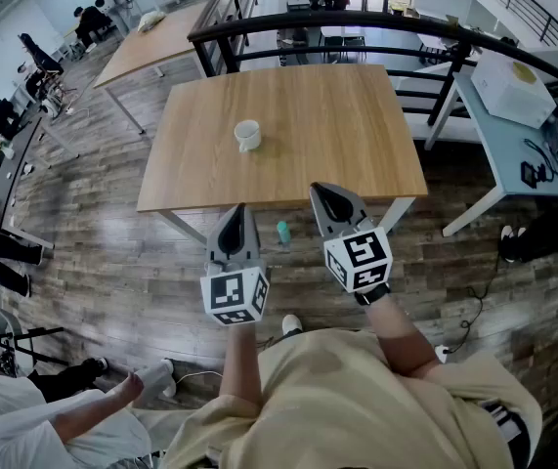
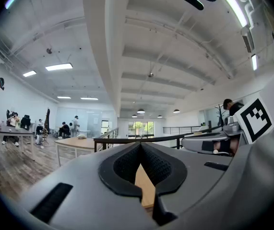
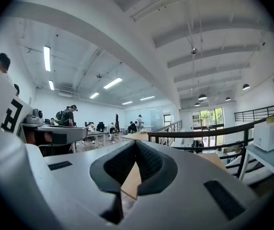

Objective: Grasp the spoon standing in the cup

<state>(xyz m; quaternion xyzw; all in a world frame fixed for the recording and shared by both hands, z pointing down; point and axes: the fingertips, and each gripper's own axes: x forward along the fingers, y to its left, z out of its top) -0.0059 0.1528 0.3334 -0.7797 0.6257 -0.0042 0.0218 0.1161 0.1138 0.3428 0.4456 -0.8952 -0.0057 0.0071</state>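
Your left gripper [image 1: 238, 209] and right gripper [image 1: 320, 192]: lower centre, fingers together, empty. Step, likely: approach. Next: open one, reach the cup [image 1: 247, 135].

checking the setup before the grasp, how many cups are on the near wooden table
1. The cup stands on the table, left of its middle. Neither gripper view shows it. Nothing on the table could hide another.

Grey left claw [image 1: 237, 209] and right claw [image 1: 319, 191], black-and-white marker cubes [image 1: 234, 294], pale-yellow short-sleeved shirt [image 1: 357, 399]
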